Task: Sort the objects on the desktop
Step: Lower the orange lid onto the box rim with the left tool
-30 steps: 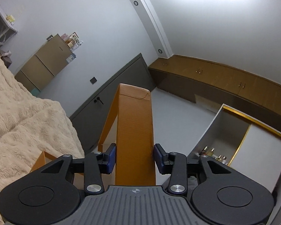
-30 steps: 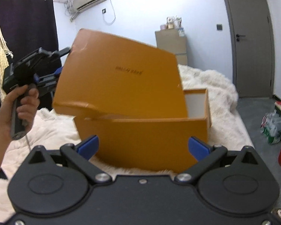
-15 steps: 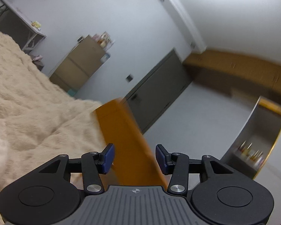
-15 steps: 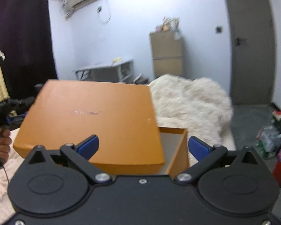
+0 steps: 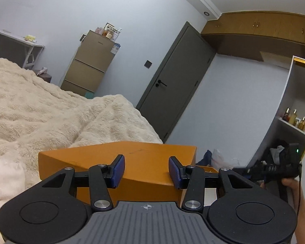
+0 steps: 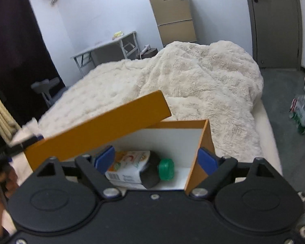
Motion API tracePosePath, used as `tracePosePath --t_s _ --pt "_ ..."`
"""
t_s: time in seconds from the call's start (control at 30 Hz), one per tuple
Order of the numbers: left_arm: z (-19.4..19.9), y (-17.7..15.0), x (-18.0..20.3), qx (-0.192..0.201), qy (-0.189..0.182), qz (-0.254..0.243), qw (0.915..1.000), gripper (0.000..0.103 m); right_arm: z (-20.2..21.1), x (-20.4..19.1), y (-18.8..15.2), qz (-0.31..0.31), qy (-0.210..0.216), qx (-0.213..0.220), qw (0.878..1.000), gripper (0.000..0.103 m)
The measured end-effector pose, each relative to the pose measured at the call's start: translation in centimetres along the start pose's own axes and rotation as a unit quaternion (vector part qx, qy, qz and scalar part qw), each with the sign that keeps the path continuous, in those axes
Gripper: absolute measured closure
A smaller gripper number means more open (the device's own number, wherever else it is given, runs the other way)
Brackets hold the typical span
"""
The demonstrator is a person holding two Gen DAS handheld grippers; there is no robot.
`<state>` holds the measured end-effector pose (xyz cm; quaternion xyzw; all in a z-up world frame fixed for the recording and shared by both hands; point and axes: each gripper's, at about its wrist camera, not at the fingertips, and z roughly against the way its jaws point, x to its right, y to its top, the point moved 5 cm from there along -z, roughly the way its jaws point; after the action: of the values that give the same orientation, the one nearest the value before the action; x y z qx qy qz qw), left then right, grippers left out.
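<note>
My left hand-held gripper (image 5: 146,171) is part open around the lid (image 5: 132,162), not pinching it, so the lid rests tilted on the box (image 6: 201,142) on the bed (image 6: 172,77). My right hand-held gripper (image 6: 154,158) is wide open and empty (a bottle (image 6: 140,168) lies inside).

A bed (image 6: 132,85) covered by a fluffy cream blanket (image 6: 203,77), bunched into a thick heap toward the far right side. An open orange box (image 6: 205,138) with a white interior sits on the blanket at the bed's near edge. Grey floor (image 6: 278,105) runs along the bed's right side.
</note>
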<state>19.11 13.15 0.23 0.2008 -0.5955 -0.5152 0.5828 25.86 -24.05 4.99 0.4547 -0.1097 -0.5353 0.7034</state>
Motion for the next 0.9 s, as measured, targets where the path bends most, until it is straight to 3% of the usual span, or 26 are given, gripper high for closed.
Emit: tracePosePath --t_s 0.13,0.3,0.37,0.47,0.53,0.7,0.77,0.8,0.87,0.9 --pt "0.0 -0.3 -0.3 0.002 -0.001 0.006 1.0000 0.062 1.0 0.0 1.5 -0.036 0.021 0.023 0.999 0.007" --pt "-0.1 -0.3 -0.3 0.001 -0.001 0.006 1.0000 0.062 -0.6 0.0 2.5 -0.122 0.071 -0.013 0.990 0.005" --pt "-0.2 -0.4 -0.3 0.001 -0.001 0.007 1.0000 0.062 -2.0 -0.1 2.4 -0.184 0.103 -0.038 0.977 0.004" --pt "-0.3 -0.4 -0.3 0.000 -0.002 0.007 1.0000 0.062 -5.3 -0.8 1.8 -0.286 0.159 -0.078 0.942 0.000" --pt "-0.2 -0.4 -0.2 0.001 -0.002 0.007 1.0000 0.062 -7.7 -1.3 1.3 -0.319 0.135 -0.102 0.932 0.000" --pt "-0.3 -0.4 -0.2 0.001 -0.004 0.005 1.0000 0.062 -10.8 -1.4 0.4 -0.346 0.082 -0.112 0.928 0.000" --pt "-0.3 -0.4 -0.2 0.001 -0.004 0.005 1.0000 0.062 -11.5 -0.7 -0.2 -0.373 0.066 -0.095 0.921 0.006" --pt "-0.3 -0.4 -0.2 0.001 -0.004 0.005 1.0000 0.062 -11.7 -0.3 -0.4 -0.387 0.058 -0.085 0.916 0.018" --pt "-0.3 -0.5 -0.3 0.001 -0.004 0.006 1.0000 0.062 -11.9 0.3 -0.7 -0.395 0.066 -0.065 0.914 0.031" --pt "-0.2 -0.5 -0.3 0.001 -0.005 0.006 1.0000 0.062 -11.7 0.2 -0.6 -0.390 0.082 -0.052 0.916 0.050"
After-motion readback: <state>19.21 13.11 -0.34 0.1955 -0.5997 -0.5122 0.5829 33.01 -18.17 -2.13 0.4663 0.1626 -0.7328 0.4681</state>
